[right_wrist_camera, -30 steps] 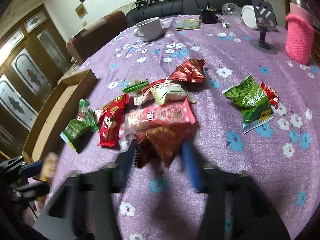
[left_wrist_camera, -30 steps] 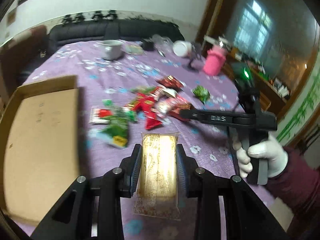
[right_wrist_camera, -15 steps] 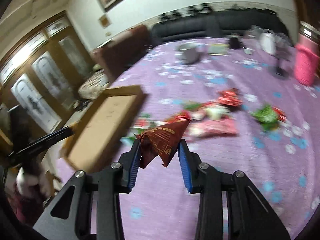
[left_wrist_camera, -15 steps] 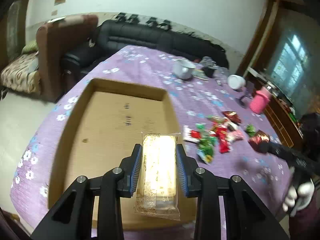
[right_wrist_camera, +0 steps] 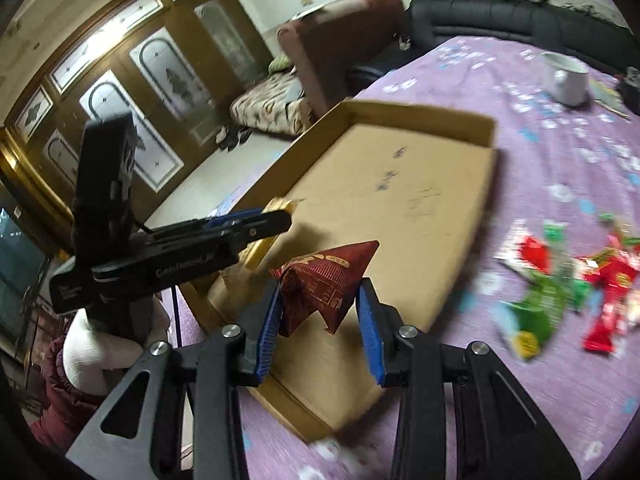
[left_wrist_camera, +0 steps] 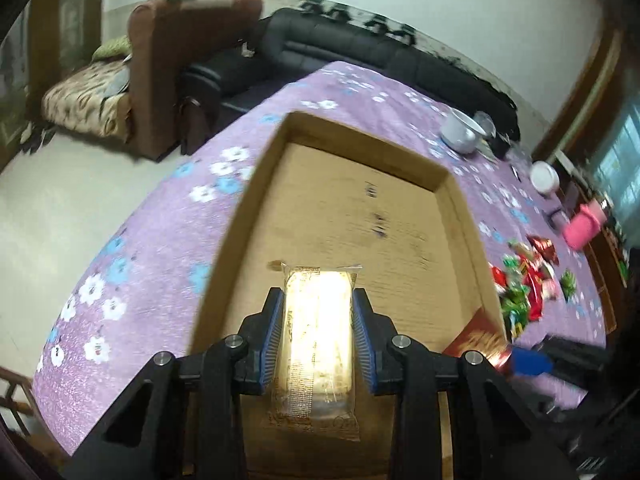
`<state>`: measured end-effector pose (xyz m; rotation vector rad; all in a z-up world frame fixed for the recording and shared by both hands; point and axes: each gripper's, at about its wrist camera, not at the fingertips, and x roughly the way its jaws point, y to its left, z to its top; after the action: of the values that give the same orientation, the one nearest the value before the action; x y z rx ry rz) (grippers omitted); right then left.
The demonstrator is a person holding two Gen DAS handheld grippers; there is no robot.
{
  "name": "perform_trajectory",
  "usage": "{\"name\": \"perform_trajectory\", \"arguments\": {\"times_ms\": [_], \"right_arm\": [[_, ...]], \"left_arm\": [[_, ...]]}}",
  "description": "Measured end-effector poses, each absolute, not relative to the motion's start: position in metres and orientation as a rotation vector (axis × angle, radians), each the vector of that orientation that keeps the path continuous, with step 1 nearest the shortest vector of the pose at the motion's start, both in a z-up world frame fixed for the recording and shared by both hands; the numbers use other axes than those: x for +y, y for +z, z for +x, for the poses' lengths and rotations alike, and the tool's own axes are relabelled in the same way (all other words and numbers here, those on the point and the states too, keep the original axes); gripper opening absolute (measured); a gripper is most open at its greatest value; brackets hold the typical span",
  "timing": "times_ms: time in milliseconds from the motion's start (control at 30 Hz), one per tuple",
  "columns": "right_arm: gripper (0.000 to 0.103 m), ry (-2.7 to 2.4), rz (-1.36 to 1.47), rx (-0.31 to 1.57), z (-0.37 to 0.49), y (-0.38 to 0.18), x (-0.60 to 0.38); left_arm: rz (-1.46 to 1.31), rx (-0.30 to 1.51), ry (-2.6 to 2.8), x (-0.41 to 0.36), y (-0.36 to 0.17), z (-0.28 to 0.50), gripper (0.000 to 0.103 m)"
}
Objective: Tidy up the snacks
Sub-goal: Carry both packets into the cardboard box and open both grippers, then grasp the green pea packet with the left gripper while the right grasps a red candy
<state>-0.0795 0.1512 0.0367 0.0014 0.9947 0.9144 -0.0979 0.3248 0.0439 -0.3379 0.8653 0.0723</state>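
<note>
My left gripper (left_wrist_camera: 318,300) is shut on a clear-wrapped golden cake packet (left_wrist_camera: 318,344) and hangs over the near end of a shallow cardboard box (left_wrist_camera: 360,220). My right gripper (right_wrist_camera: 320,300) is shut on a dark red snack packet (right_wrist_camera: 328,280) above the same box (right_wrist_camera: 400,200), near its front edge. In the right wrist view the left gripper (right_wrist_camera: 276,216) reaches in from the left over the box's rim. The left wrist view shows the dark red packet (left_wrist_camera: 480,340) at the box's right wall. A pile of loose red and green snacks (right_wrist_camera: 560,280) lies right of the box on the purple floral tablecloth.
A white mug (right_wrist_camera: 568,78) stands at the table's far side, with a white container (left_wrist_camera: 544,176) and a pink knitted cup (left_wrist_camera: 584,226) further right. A black sofa (left_wrist_camera: 360,52) and a brown armchair (left_wrist_camera: 180,60) stand beyond the table. The table edge drops off left of the box.
Both grippers have swung left from the snack pile to above the cardboard box, each still carrying its packet. The right gripper has lifted the dark red packet off the table.
</note>
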Motion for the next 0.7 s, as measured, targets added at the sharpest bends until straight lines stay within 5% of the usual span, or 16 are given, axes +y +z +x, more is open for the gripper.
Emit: {"name": "perform_trajectory", "arguments": {"times_ms": [300, 433, 700], "right_arm": [[0.047, 0.935, 0.056, 0.974, -0.083, 0.039, 0.142], [0.054, 0.843, 0.128, 0.888, -0.073, 0.061, 0.074], [0.054, 0.469, 0.118, 0.857, -0.03, 0.046, -0.043]], "left_arm": [[-0.408, 0.749, 0.048, 0.33, 0.069, -0.126, 0.044], [-0.371, 0.692, -0.016, 0.304, 0.089, -0.133, 0.053], [-0.251, 0.719, -0.216, 0.219, 0.091, -0.111, 0.053]]}}
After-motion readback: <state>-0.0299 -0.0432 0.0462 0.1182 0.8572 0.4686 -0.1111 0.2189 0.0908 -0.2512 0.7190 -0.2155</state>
